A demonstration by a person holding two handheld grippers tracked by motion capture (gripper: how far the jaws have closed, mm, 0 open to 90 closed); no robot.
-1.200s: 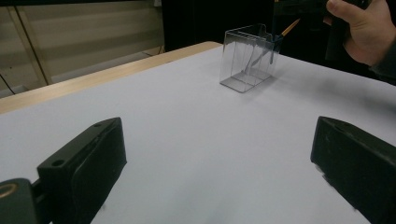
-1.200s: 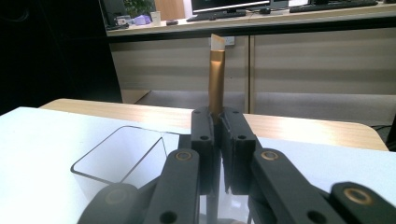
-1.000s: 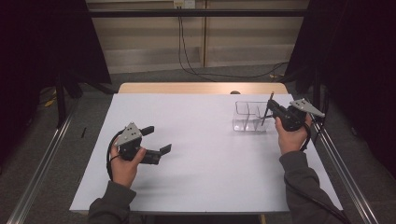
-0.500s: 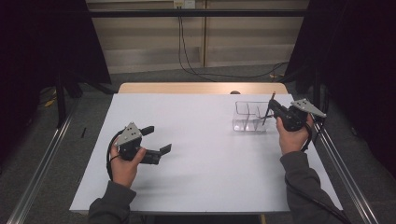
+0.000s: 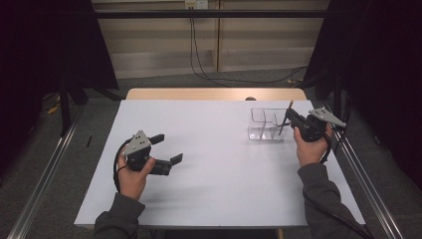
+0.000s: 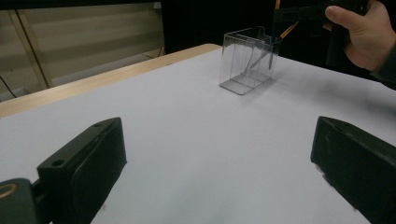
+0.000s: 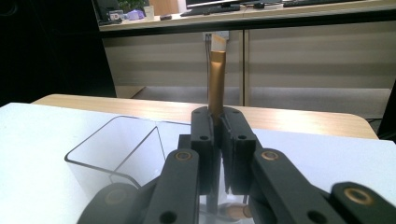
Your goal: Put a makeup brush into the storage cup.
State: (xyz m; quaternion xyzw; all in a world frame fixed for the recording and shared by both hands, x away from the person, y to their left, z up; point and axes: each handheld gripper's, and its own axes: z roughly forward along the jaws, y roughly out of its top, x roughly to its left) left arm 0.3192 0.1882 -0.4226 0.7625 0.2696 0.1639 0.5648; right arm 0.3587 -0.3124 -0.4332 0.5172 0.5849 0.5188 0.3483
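we compare with the earlier high views: almost nothing has shifted. the right gripper (image 5: 292, 119) stays at the clear divided box (image 5: 266, 124), jaws clamped shut on a slim gold-brown stick (image 7: 216, 79), likely a brush or pen; we can't tell which. the left gripper (image 5: 166, 153) remains parked on the white table (image 5: 214, 174), jaws wide apart, empty. we read the stillness as a pause mid-placement: the stick is not yet released.

the stick stands near upright, tilted slightly, its lower end inside the box's right compartment, upper end poking above the jaws. in the left gripper view the box (image 6: 246, 58) looks thin-walled, transparent, and sits near the table's far right.
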